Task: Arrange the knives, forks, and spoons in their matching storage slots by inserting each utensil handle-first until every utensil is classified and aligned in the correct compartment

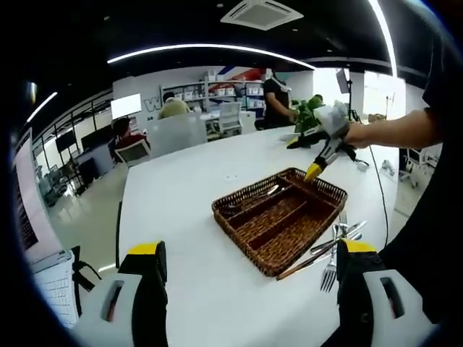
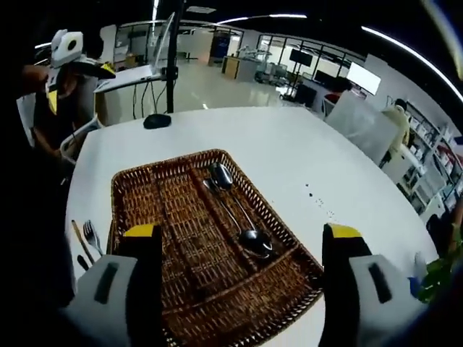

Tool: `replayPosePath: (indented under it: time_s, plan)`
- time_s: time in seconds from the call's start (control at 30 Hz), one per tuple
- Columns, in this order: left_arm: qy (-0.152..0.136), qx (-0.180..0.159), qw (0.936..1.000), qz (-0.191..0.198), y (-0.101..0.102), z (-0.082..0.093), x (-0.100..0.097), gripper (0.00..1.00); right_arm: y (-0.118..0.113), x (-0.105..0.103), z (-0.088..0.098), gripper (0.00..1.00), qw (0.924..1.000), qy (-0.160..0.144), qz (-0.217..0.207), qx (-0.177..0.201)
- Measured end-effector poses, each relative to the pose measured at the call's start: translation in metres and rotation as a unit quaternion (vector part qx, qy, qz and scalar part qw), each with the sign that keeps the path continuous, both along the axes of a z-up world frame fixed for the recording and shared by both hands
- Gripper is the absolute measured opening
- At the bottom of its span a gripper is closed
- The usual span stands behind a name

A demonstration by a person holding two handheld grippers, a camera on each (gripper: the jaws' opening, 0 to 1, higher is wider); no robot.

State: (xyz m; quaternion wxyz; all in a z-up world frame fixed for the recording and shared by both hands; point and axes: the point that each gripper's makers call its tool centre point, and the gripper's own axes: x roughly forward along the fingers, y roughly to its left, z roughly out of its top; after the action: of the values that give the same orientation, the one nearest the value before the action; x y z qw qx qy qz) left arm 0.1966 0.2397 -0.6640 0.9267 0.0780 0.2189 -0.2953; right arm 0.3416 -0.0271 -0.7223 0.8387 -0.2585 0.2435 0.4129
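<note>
I hold the left tool (image 1: pixel 249 271) above the white tabletop (image 1: pixel 188 195), jaws spread and gripping nothing. Ahead of it sits the wicker cutlery tray (image 1: pixel 278 219), divided into long compartments. A loose cluster of forks (image 1: pixel 334 249) lies on the tabletop just beside the tray's near-right edge, along with a wooden-handled piece that I take to be a knife, though the view is too small to confirm.

I hold the right tool (image 2: pixel 242 249) directly over the tray (image 2: pixel 137 189), jaws likewise spread and empty. Two spoons (image 2: pixel 237 210) lie lengthwise in one compartment, bowls at opposite ends. A fork (image 2: pixel 92 236) rests outside the tray on the tabletop (image 2: pixel 289 159).

A potted plant (image 1: pixel 309 110) stands beyond the tray.
</note>
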Motion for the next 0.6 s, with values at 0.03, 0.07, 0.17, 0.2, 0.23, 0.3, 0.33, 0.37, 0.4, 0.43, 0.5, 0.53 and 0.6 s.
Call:
replayPosePath:
  time_s: [0.03,0.07,0.17,0.2,0.23,0.3,0.33,0.37,0.4,0.43,0.5,0.53,0.6]
  plan:
    - [-0.001,-0.002,1.0000,0.001,-0.001,0.001,0.000,1.00,-0.003,-0.006,0.002,1.00,0.9999,0.001,-0.008,0.006]
    - [-0.002,-0.003,1.0000,0.001,-0.002,0.001,0.000,1.00,-0.006,-0.010,0.004,1.00,0.9998,0.002,-0.017,0.010]
    - [-0.007,-0.004,1.0000,0.002,-0.006,0.002,0.001,1.00,-0.016,-0.026,0.009,1.00,0.9994,-0.004,-0.028,0.018]
    - [-0.009,-0.006,0.9999,0.003,-0.007,0.002,0.001,1.00,-0.019,-0.030,0.010,1.00,0.9993,-0.004,-0.032,0.019]
    - [-0.010,-0.007,0.9999,0.004,-0.007,0.003,0.002,1.00,-0.021,-0.033,0.011,1.00,0.9990,-0.004,-0.038,0.023]
    - [-0.014,-0.010,0.9998,0.006,-0.010,0.005,0.002,1.00,-0.030,-0.042,0.019,1.00,0.9975,-0.007,-0.056,0.042]
    - [-0.015,-0.010,0.9998,0.007,-0.010,0.005,0.002,1.00,-0.031,-0.044,0.020,1.00,0.9974,-0.008,-0.057,0.044]
    - [-0.016,-0.011,0.9998,0.008,-0.011,0.005,0.002,1.00,-0.035,-0.047,0.023,1.00,0.9970,-0.015,-0.061,0.045]
    - [-0.017,-0.015,0.9997,0.009,-0.011,0.006,0.002,1.00,-0.041,-0.055,0.027,1.00,0.9964,-0.028,-0.065,0.046]
    - [-0.016,-0.023,0.9996,0.008,-0.014,0.006,0.001,1.00,-0.044,-0.060,0.028,1.00,0.9962,-0.026,-0.068,0.048]
    - [-0.015,-0.028,0.9995,0.008,-0.013,0.006,0.001,1.00,-0.050,-0.073,0.029,1.00,0.9953,-0.023,-0.076,0.056]
    - [-0.015,-0.025,0.9995,0.009,-0.012,0.005,0.000,1.00,-0.052,-0.078,0.030,1.00,0.9949,-0.024,-0.079,0.057]
    - [-0.016,-0.020,0.9996,0.009,-0.014,0.005,-0.004,1.00,-0.060,-0.090,0.033,1.00,0.9932,-0.026,-0.093,0.065]
